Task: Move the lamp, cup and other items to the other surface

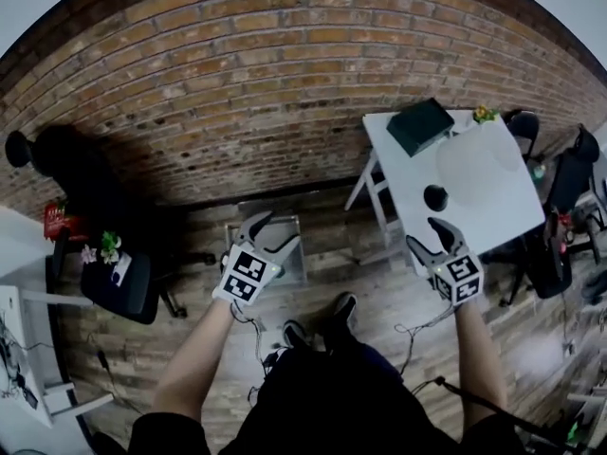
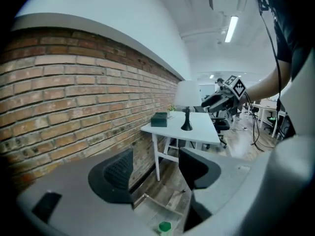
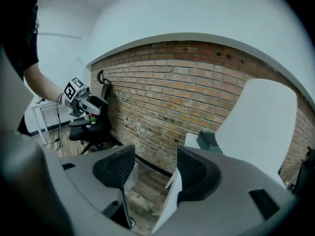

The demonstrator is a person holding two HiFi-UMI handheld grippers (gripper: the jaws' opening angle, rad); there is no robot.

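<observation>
A lamp with a white shade (image 1: 479,164) and black base (image 1: 435,197) stands on the white table (image 1: 503,216) at right. Behind it lie a dark green box (image 1: 420,124) and a small plant (image 1: 485,114). My right gripper (image 1: 423,233) is open at the table's near left corner, just short of the lamp base. In the right gripper view the shade (image 3: 261,127) and box (image 3: 209,140) loom right of the open, empty jaws (image 3: 150,173). My left gripper (image 1: 273,233) hangs open over the floor, empty (image 2: 155,173); its view shows the lamp (image 2: 187,95) ahead and a small green object (image 2: 165,226) below.
A black office chair (image 1: 119,287) at left carries small flowers (image 1: 109,247), with a red item (image 1: 57,221) beside it. A second white surface (image 1: 19,245) lies at the far left edge. A brick wall (image 1: 285,83) runs behind. More chairs (image 1: 569,178) stand right of the table.
</observation>
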